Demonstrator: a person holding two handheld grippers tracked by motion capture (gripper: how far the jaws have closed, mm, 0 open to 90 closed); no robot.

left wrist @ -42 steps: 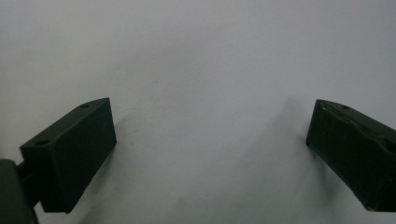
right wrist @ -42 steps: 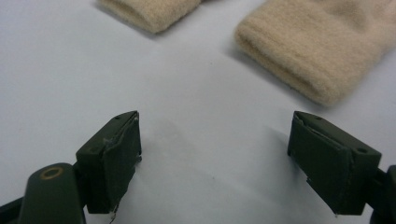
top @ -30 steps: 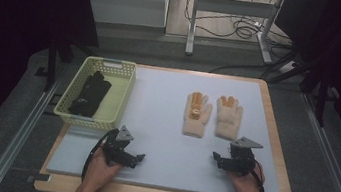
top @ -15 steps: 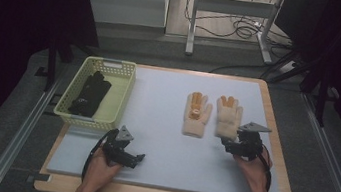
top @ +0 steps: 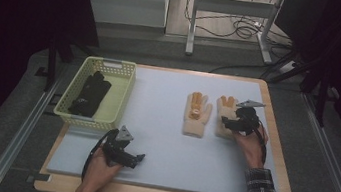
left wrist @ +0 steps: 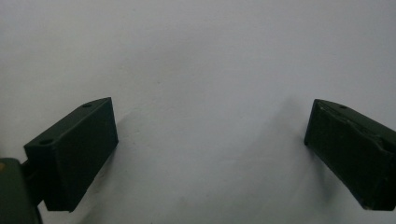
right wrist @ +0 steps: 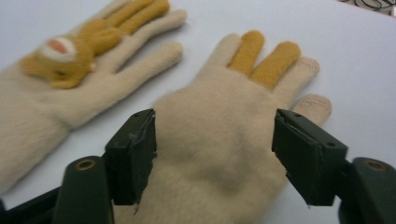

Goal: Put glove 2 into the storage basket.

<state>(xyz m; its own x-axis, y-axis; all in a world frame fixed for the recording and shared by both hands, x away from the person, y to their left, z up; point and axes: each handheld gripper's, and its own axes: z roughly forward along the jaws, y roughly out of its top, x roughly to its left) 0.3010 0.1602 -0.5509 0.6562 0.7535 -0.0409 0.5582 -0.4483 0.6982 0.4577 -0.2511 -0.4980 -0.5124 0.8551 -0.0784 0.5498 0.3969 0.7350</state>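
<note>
The work in hand is the right-hand cream glove [top: 226, 115], which lies flat on the pale blue mat [top: 164, 125] well to the right of the yellow basket [top: 120, 94], just beside its partner, the glove with the animal face [top: 196, 114], which lies between it and the basket. In the right gripper view the plain glove [right wrist: 224, 140] reads as thick, fuzzy knit with orange middle fingers: it is judged light, soft and limp, not fragile and unlikely to slip, though it will sag and fold once lifted. The best hold looks to be a pinch across the palm or cuff, pressing down so the pads gather a fold of fabric instead of skating over the nap; taking a fingertip would let the rest dangle. The right gripper [top: 229, 124] hangs over the glove's palm with its jaws spread to either side of it, the pads not pressing on the fabric; they have just been closing a little, with the glove beneath and between them. The left gripper [top: 135, 159] rests on the mat below the basket, jaws spread wide over bare mat [left wrist: 205, 70], holding nothing. Compared with the earlier frames, the right hand has travelled up the table from near the front edge to the glove, while the left hand has kept its place; both gloves and the dark gloves in the basket [top: 89, 93] lie as they did.
</note>
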